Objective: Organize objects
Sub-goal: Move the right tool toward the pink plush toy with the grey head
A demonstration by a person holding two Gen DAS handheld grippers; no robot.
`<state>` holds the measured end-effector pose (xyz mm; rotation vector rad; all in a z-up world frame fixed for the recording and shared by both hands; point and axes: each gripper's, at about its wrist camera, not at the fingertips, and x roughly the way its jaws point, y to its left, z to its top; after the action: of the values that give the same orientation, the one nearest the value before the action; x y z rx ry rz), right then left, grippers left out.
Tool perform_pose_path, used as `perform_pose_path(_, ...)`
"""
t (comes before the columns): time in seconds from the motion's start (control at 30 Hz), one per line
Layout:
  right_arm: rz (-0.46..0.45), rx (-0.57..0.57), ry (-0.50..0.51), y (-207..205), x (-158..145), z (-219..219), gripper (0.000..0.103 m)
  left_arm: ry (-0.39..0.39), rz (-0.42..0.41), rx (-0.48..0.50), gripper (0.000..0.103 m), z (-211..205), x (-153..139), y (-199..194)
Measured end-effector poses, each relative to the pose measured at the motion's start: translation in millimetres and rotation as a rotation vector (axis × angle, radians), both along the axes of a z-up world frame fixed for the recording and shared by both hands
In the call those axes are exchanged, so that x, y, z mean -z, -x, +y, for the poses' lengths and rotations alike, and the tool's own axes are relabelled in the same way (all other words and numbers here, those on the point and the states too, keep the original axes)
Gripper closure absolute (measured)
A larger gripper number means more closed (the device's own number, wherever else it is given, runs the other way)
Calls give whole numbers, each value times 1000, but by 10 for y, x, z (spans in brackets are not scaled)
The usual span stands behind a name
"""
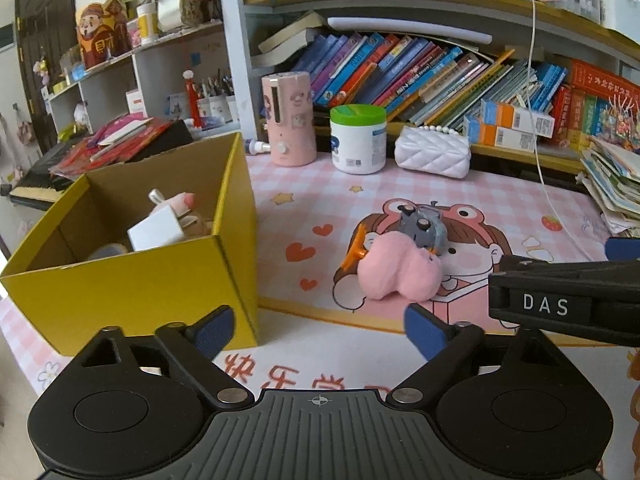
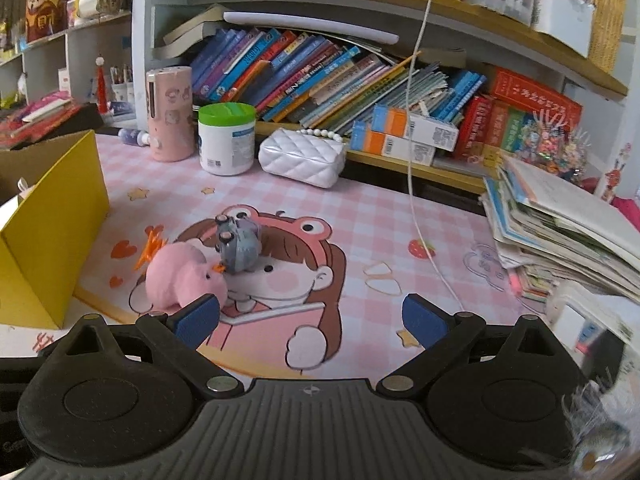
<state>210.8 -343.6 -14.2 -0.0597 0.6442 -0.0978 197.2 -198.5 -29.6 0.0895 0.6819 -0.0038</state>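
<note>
Pink plush toy (image 1: 396, 270) is lying on the counter (image 1: 500, 200), on the cartoon-girl print of the pink checked mat, with a small grey toy car (image 1: 424, 230) resting against its far side and an orange piece (image 1: 354, 252) showing at its left edge. We are holding the left gripper (image 1: 320, 330) just short of the plush, its blue-padded fingers (image 1: 214, 330) spread wide and gripping nothing. To its left, an open yellow cardboard box (image 1: 160, 276) is standing on the counter, already containing a white block and other small items that we cannot identify. We are holding the right gripper (image 2: 312, 318) over the mat to the right of the plush, its fingers (image 2: 426, 324) likewise spread and empty; its left finger is appearing just in front of the plush. Behind the toys, a pink cylindrical container (image 1: 288, 118), a green-lidded white tub (image 1: 358, 140) and a white quilted purse (image 1: 432, 152) are standing before the bookshelf (image 1: 440, 4).
</note>
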Motion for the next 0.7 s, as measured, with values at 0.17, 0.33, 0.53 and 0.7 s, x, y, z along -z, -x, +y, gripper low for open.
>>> perform_pose_path(0.17, 9, -30, -37, -179, 24, -104, 6, 7, 32, 18, 26, -113, 84, -146)
perform_pose_path(0.33, 1, -19, -61, -323, 18, -228, 6, 5, 35, 75, 25, -308, 150, -279)
perform_pose_path(0.53, -7, -21, -79, -549, 7, -335, 6, -3, 39, 88, 18, -447, 281, -575)
perform_pose_path(0.7, -17, -31, -79, -713, -15, -357, 6, -21, 37, 116, 5, -521, 399, -824)
